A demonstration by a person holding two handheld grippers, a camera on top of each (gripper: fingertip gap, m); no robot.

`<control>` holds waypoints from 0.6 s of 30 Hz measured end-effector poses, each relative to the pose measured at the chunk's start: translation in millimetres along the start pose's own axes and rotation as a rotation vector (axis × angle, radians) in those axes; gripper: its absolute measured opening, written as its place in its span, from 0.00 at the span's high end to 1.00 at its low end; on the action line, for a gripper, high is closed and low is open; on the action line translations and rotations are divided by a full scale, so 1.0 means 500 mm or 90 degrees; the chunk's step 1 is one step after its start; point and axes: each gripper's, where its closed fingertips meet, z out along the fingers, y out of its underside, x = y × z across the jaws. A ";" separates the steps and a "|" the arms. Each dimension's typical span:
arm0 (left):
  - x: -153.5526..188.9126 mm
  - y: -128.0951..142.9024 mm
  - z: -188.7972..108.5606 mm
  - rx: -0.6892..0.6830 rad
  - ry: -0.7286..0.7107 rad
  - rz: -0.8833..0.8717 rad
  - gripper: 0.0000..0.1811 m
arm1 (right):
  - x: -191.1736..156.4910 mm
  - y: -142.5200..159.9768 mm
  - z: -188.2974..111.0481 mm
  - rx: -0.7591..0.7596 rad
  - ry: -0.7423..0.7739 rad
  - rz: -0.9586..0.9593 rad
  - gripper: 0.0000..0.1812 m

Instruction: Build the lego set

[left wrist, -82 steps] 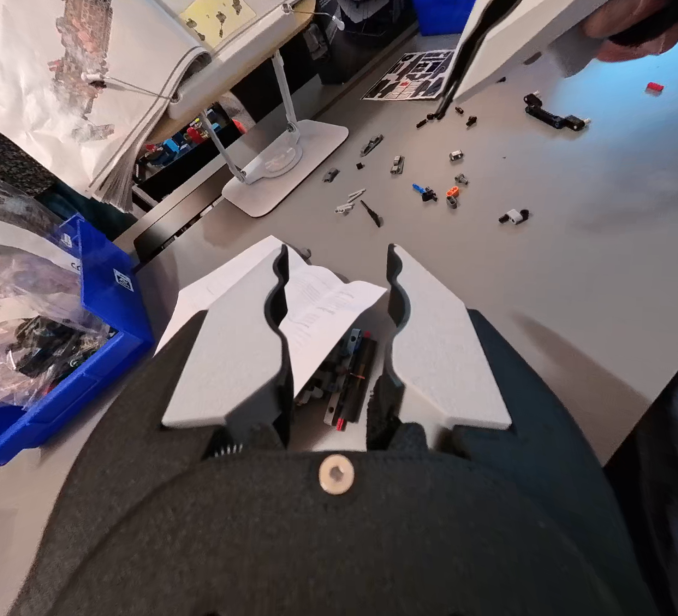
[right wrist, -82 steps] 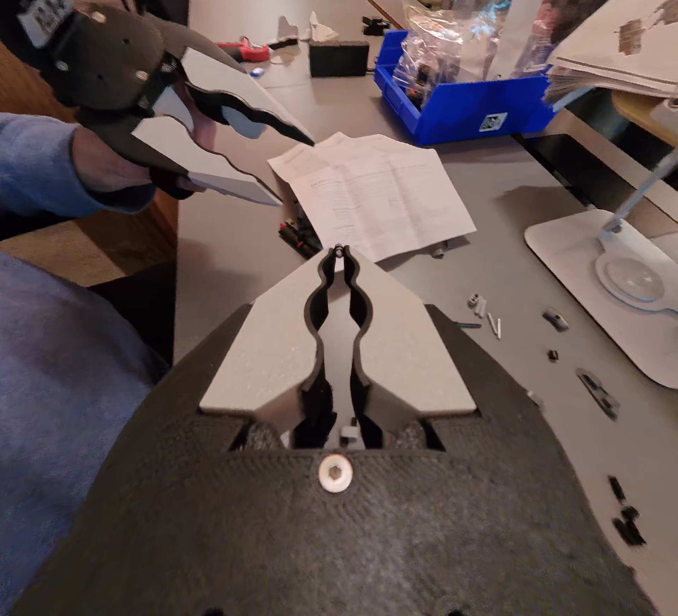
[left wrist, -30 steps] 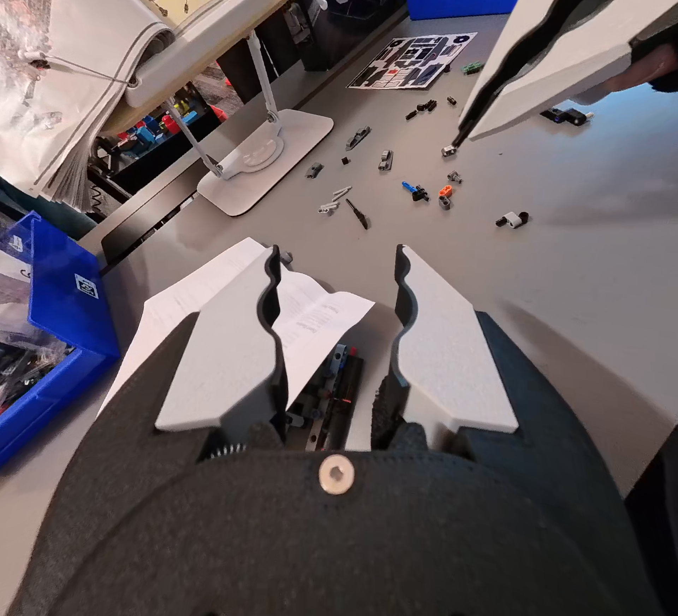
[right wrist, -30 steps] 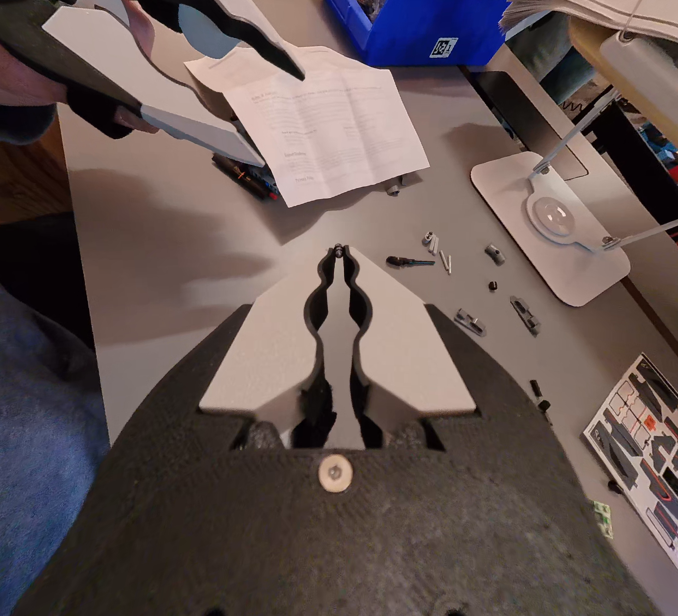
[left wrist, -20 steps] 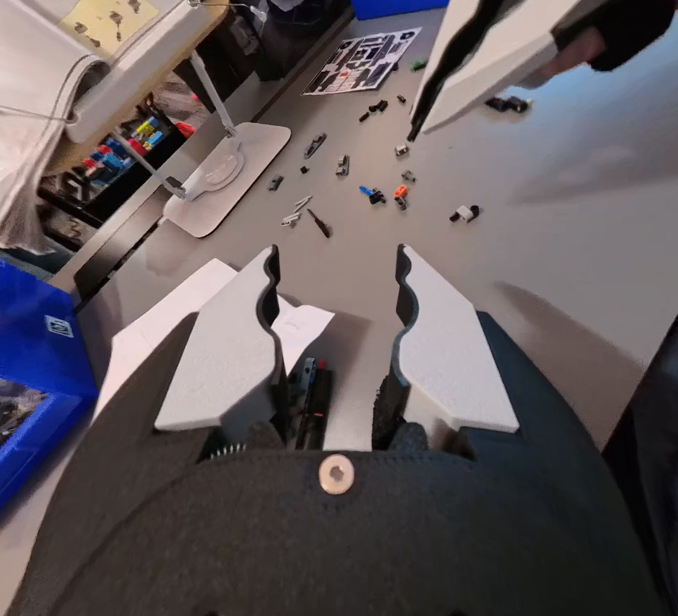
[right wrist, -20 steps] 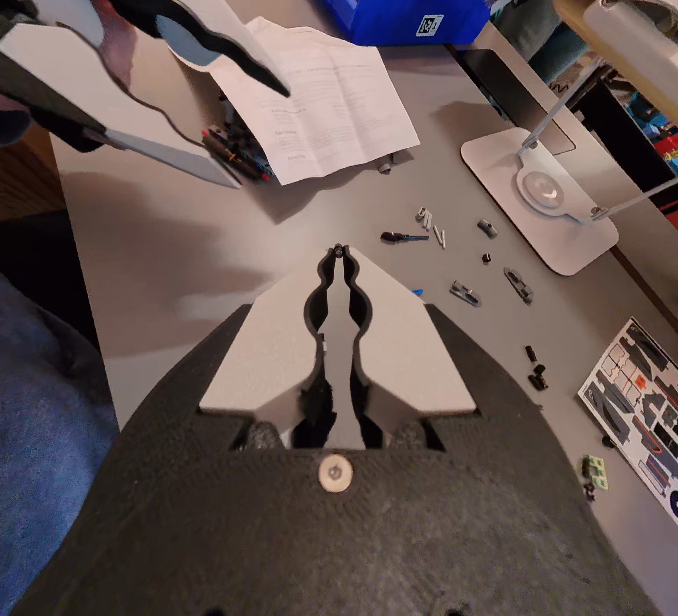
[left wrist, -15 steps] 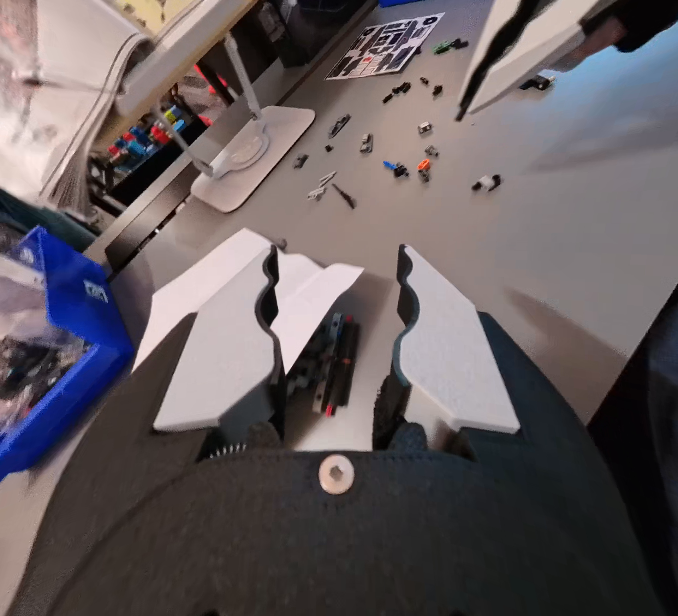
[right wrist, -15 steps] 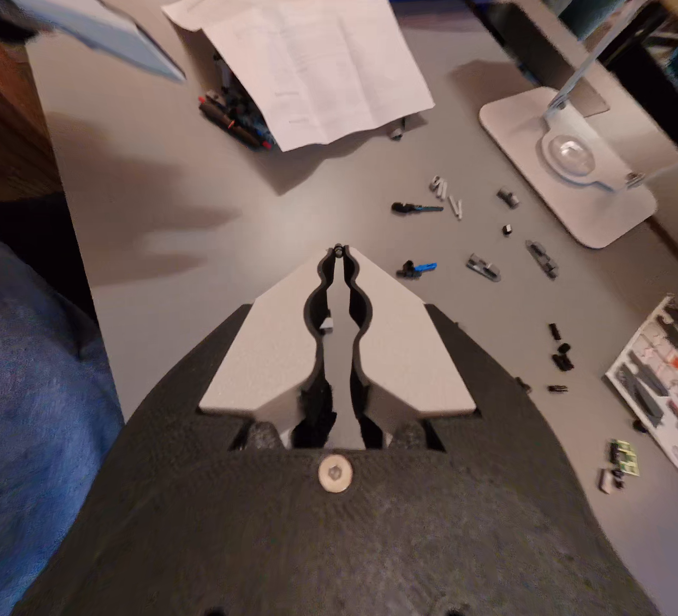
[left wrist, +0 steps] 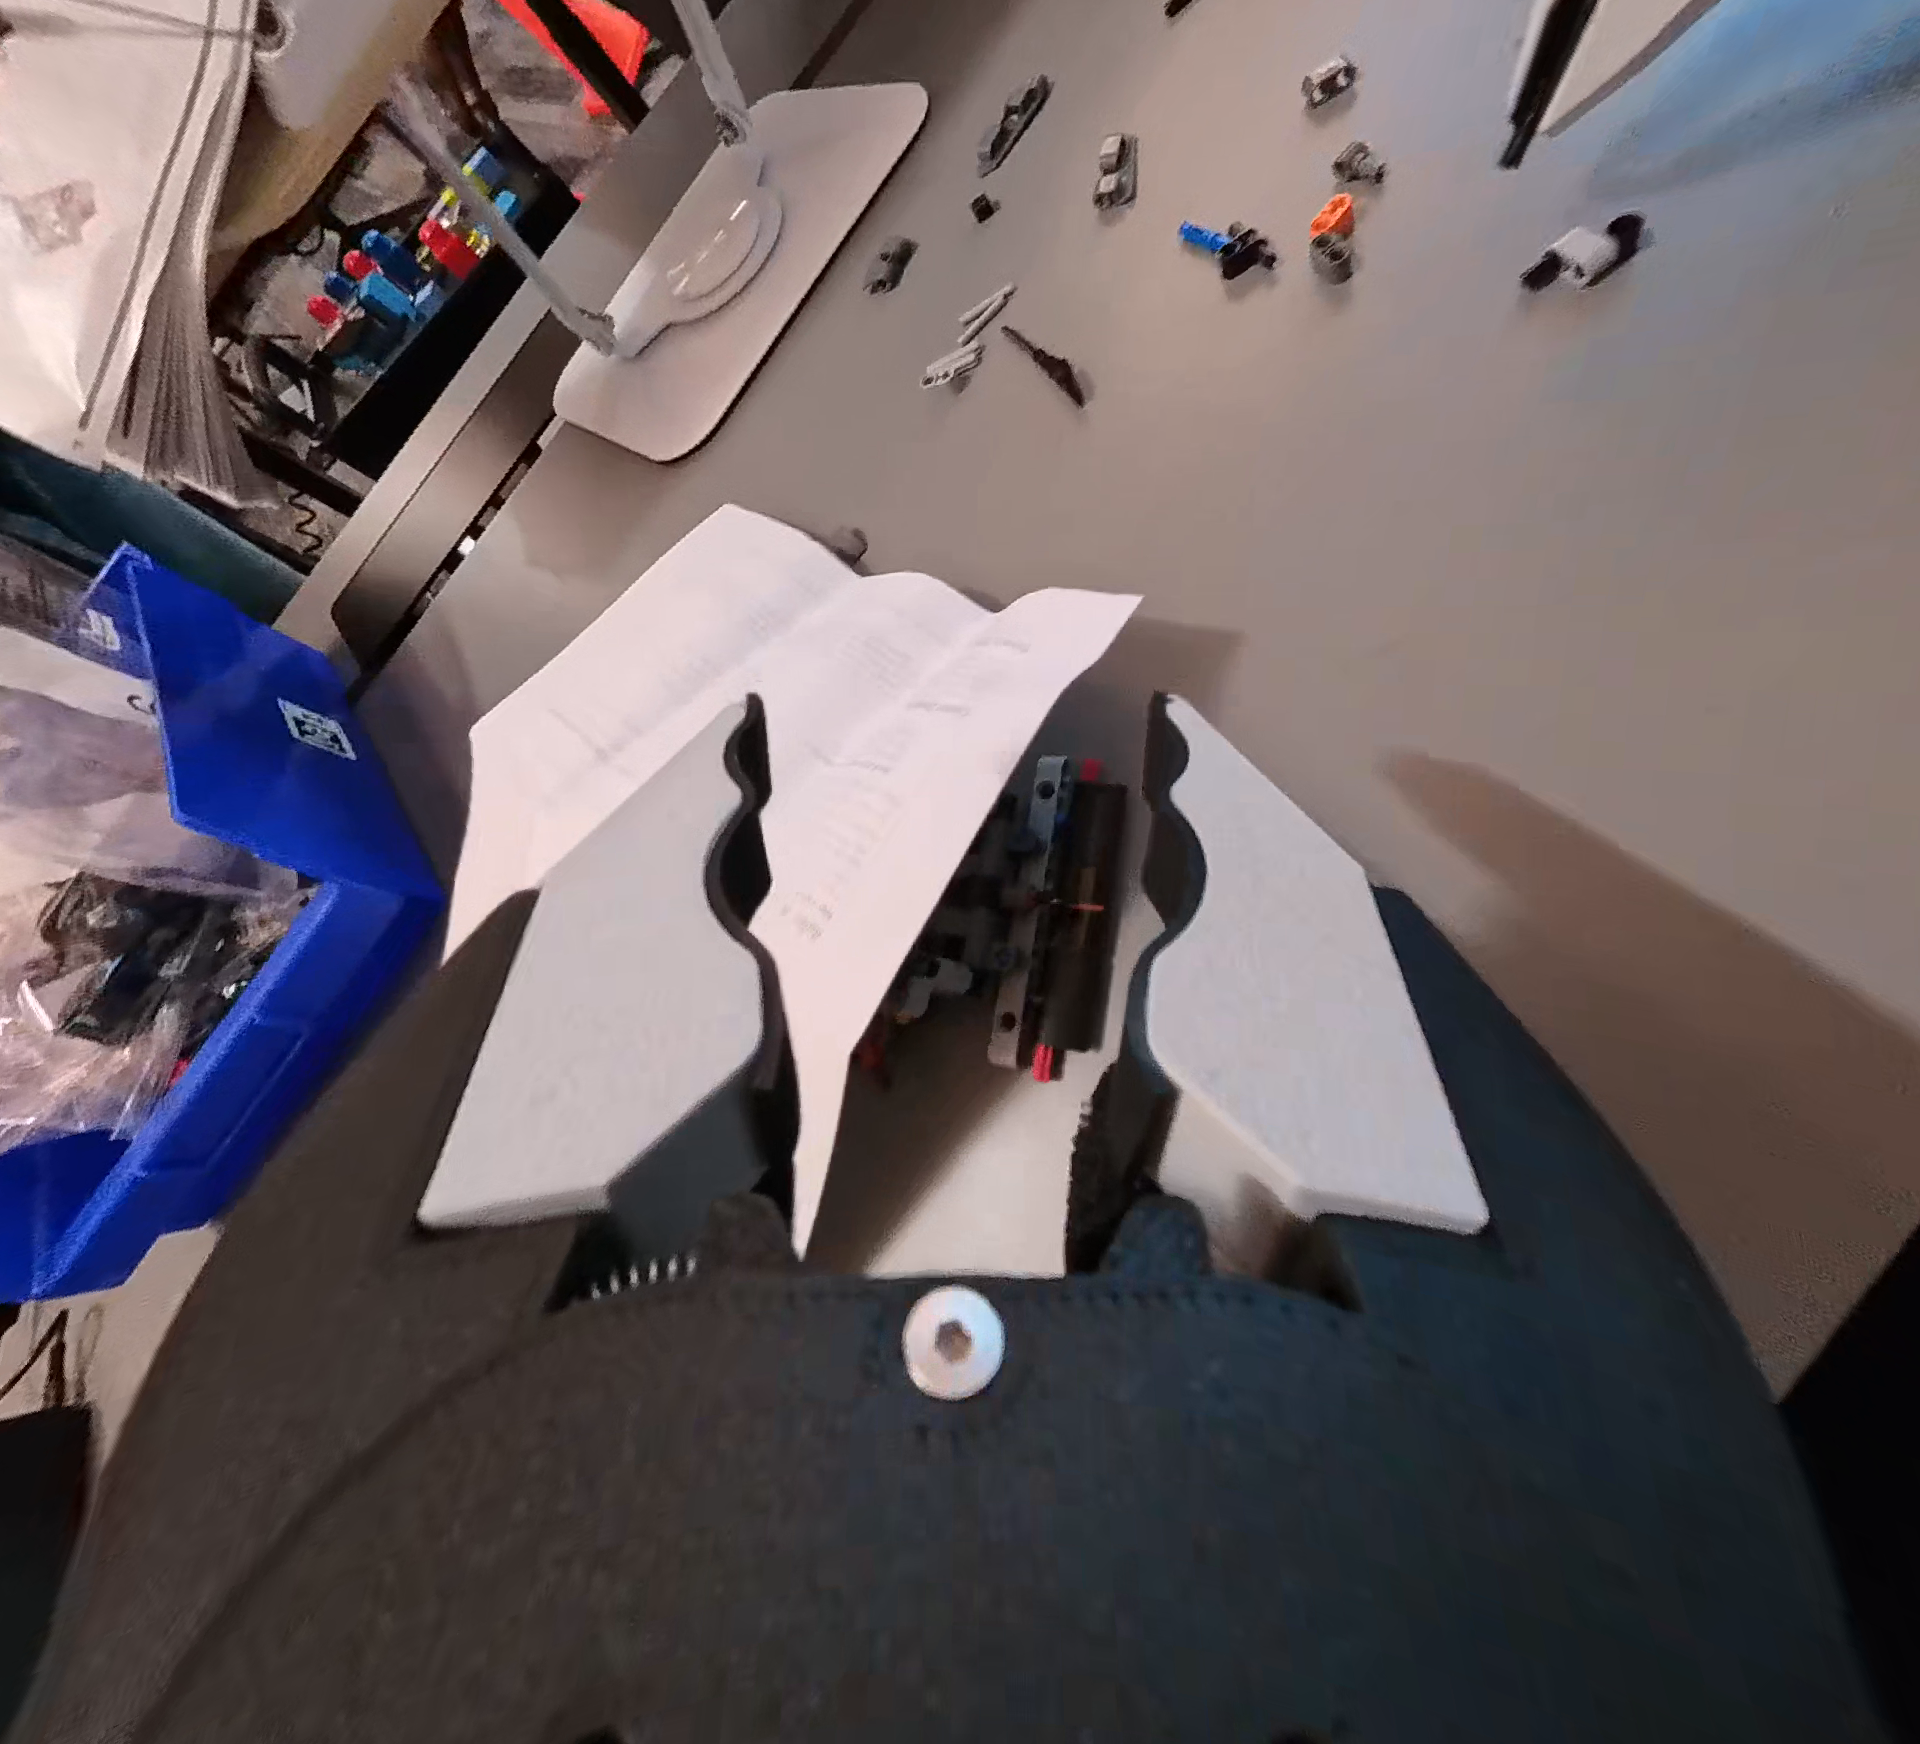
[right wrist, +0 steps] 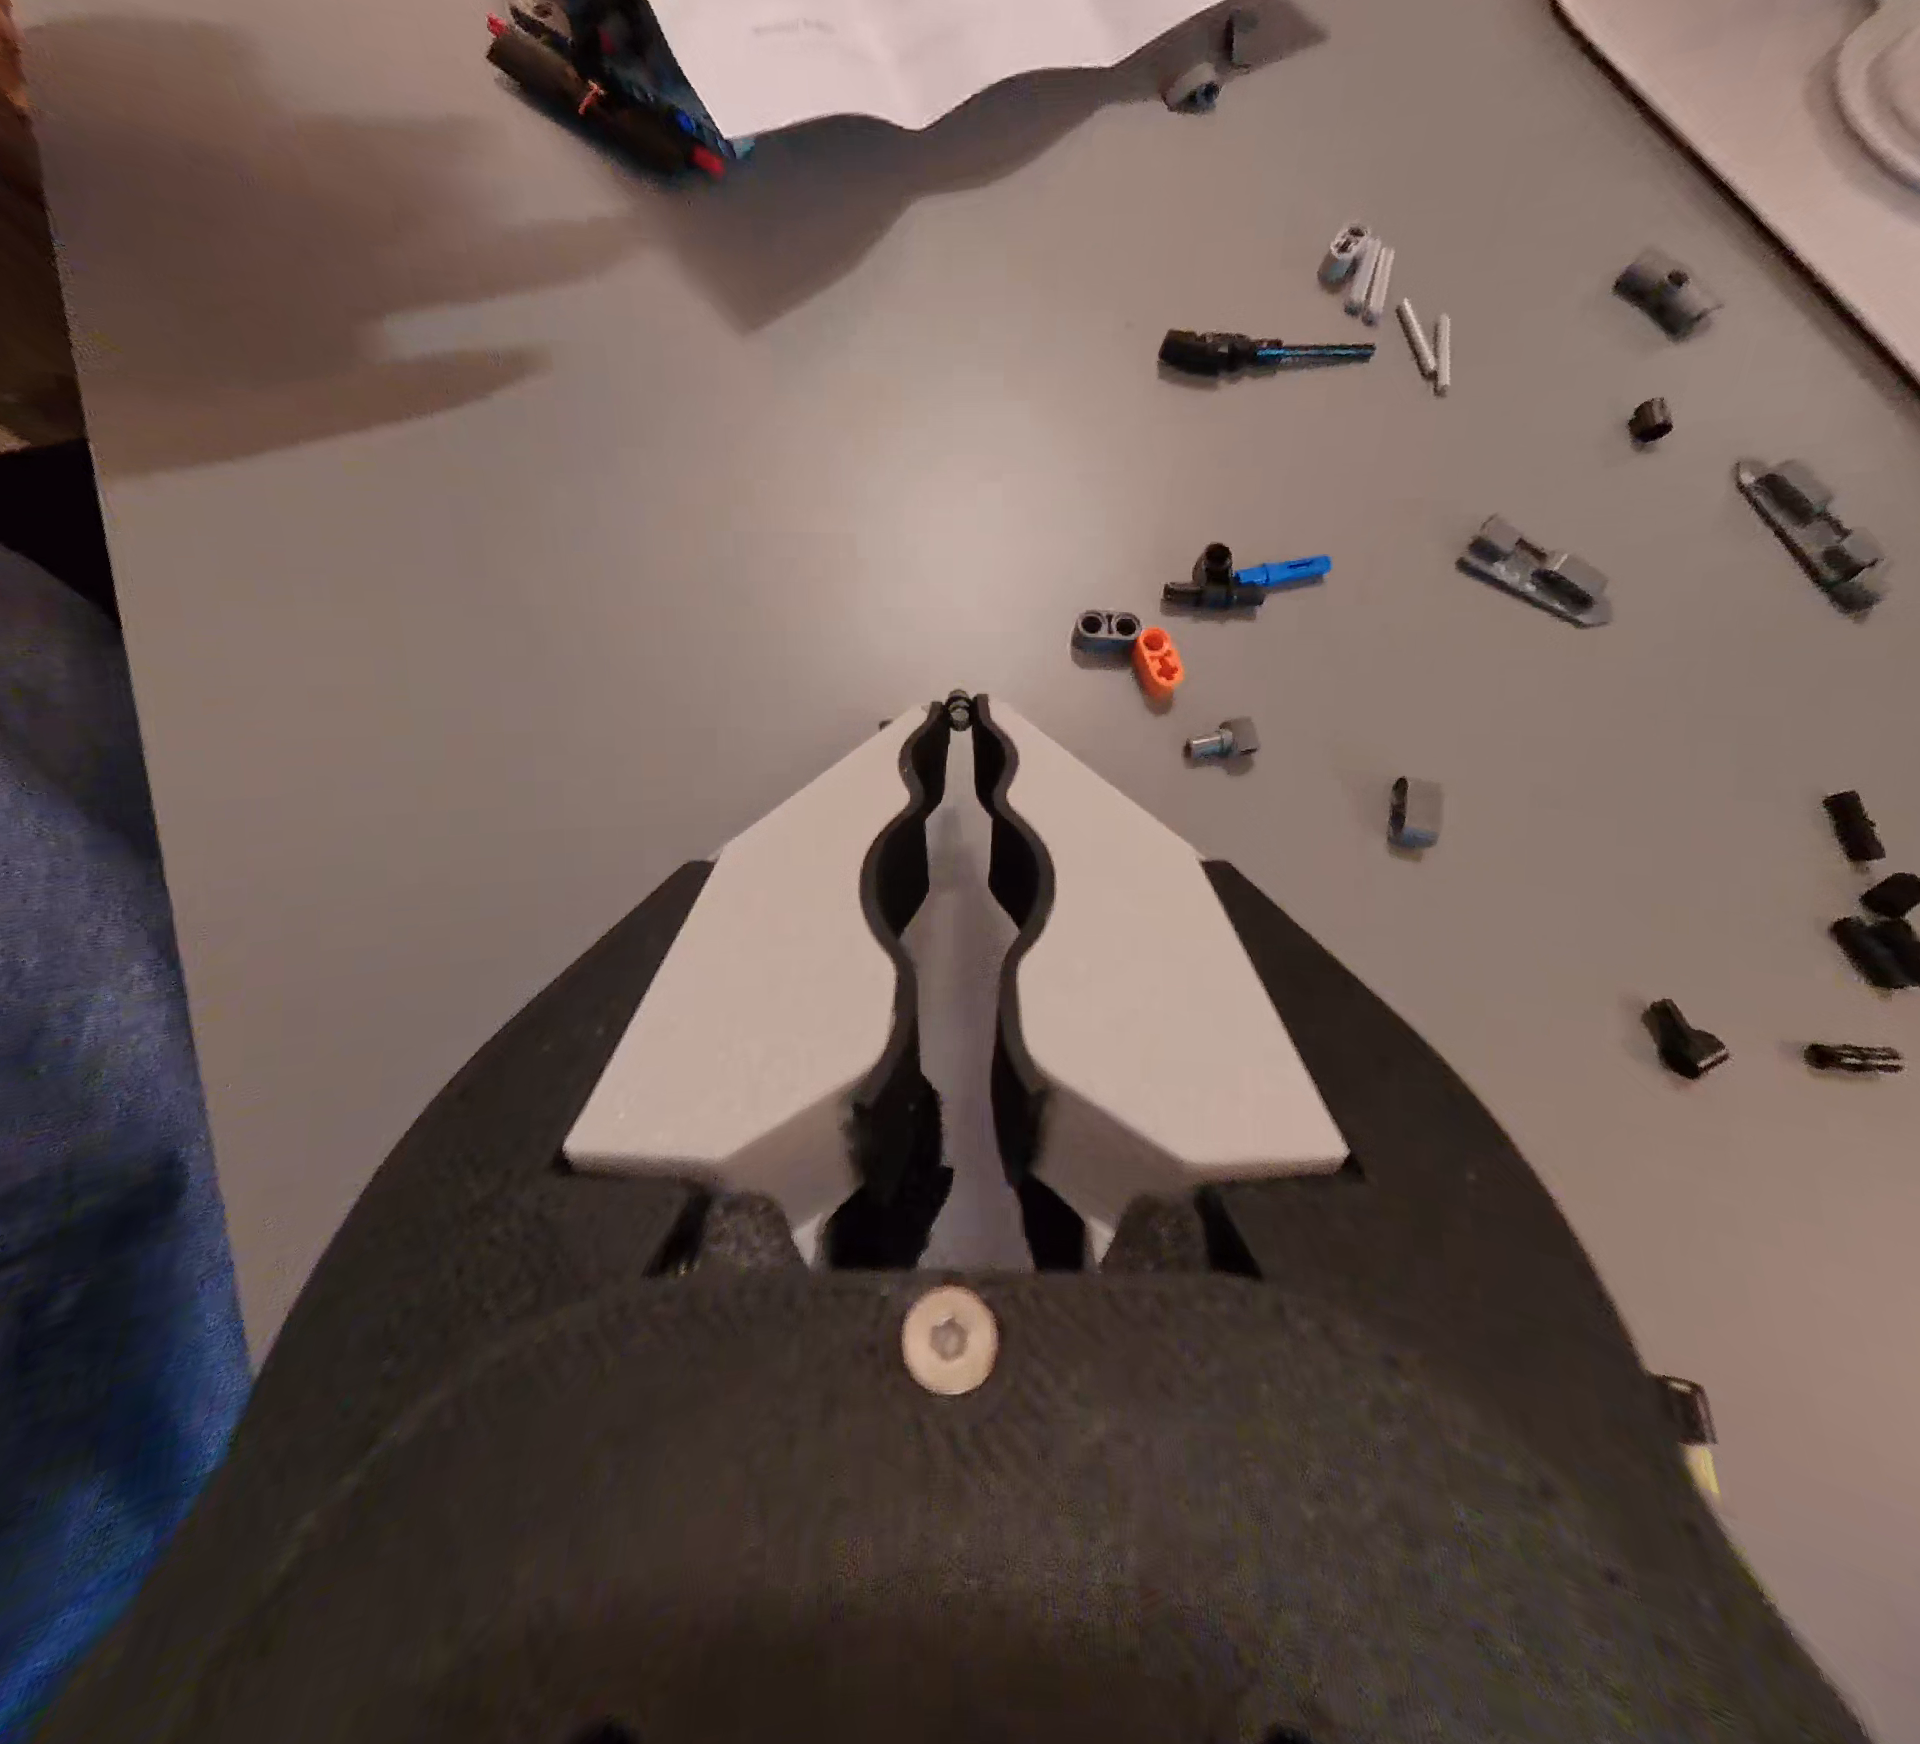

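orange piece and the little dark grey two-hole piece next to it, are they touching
Touching. The right wrist view shows the orange piece butted against the end of the dark grey two-hole piece, with no table showing between them.

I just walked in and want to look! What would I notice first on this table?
Probably the big white paper lying half over a dark lego build, right under the open left claw. Next, the little loose pieces scattered nearby, like the orange piece, beside the right claw pinching a tiny black pin.

Left gripper fingers spread; right gripper pinched.
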 end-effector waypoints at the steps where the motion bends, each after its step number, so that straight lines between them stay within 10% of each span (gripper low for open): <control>1: -0.006 0.006 0.001 -0.009 -0.009 0.005 0.61 | 0.001 0.007 0.003 -0.004 -0.006 0.003 0.99; 18: -0.034 0.075 0.043 -0.132 -0.067 0.129 0.60 | 0.005 0.043 0.024 -0.007 -0.032 0.000 0.99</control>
